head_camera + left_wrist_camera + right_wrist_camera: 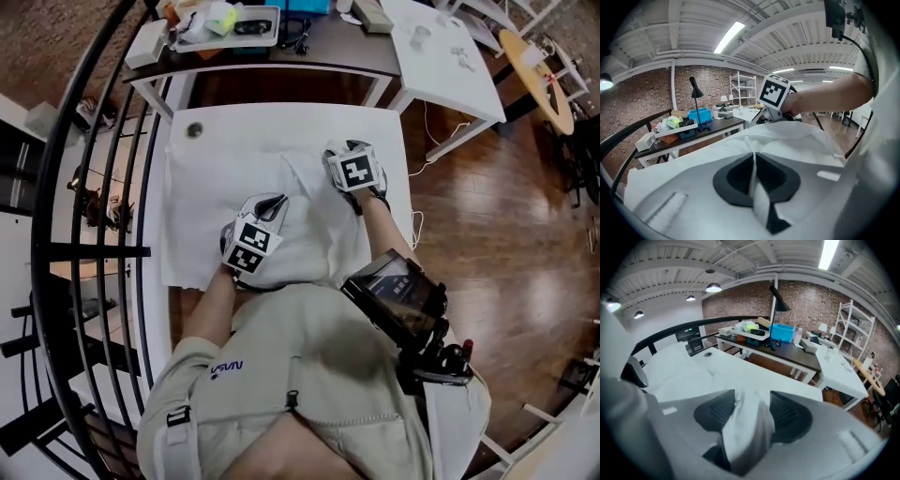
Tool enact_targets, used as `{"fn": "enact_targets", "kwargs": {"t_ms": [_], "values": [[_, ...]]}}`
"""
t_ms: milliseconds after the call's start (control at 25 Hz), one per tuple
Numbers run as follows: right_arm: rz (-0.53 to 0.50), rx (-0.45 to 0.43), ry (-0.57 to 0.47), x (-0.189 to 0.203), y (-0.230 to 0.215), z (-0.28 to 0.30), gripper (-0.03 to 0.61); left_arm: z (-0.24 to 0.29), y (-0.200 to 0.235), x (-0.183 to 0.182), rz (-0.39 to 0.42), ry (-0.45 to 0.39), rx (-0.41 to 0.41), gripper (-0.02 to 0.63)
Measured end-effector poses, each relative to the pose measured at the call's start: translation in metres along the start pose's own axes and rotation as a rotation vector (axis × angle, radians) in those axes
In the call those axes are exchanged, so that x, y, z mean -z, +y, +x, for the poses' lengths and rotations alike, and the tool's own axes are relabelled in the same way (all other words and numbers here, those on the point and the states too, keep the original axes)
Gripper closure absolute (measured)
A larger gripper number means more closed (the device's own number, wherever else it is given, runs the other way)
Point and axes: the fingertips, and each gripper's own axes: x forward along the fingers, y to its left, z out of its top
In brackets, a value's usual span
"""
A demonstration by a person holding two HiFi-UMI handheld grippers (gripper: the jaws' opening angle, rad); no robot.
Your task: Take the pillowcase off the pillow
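I see the white pillowcase [281, 178] lying rumpled at the centre of the frame, spread flat toward the left and bunched at lower centre. Whether it's still filled, I can't tell.

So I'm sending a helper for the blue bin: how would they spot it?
Beyond the white table stands a dark-topped desk. The blue bin sits on it beside the black lamp's stem; unlike the white tray next to it, it is bright blue.

Beige short-sleeved shirt [309, 375], black device [405, 302] strapped to the right forearm
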Motion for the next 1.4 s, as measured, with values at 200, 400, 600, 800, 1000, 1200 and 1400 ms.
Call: {"fn": "enact_targets", "kwargs": {"t_ms": [200,400,600,800,1000,1200,1400], "values": [[-0.035,0.073,0.020,0.005,-0.007,0.004,0.524,-0.011,0.005,-0.007,-0.014,-0.058,-0.024,0.594],[0.039,0.155,-0.063,-0.005,-0.033,-0.021,0.541,-0.048,0.011,-0.033,0.022,-0.218,-0.074,0.595],[0.066,0.262,-0.163,-0.015,-0.073,-0.051,0.543,-0.073,0.015,-0.038,0.019,-0.275,-0.112,0.598],[0.155,0.398,-0.144,0.015,-0.117,-0.062,0.548,-0.073,0.030,-0.034,-0.026,-0.293,-0.123,0.601],[0.110,0.447,-0.065,0.045,-0.124,-0.039,0.552,-0.046,0.044,-0.018,-0.122,-0.261,-0.084,0.603],[0.084,0.355,-0.084,0.040,-0.116,-0.034,0.508,-0.016,0.053,-0.011,-0.093,-0.164,-0.063,0.600],[0.130,0.343,-0.218,0.036,-0.094,-0.076,0.437,-0.004,0.056,-0.013,-0.080,-0.152,-0.056,0.588]]}}
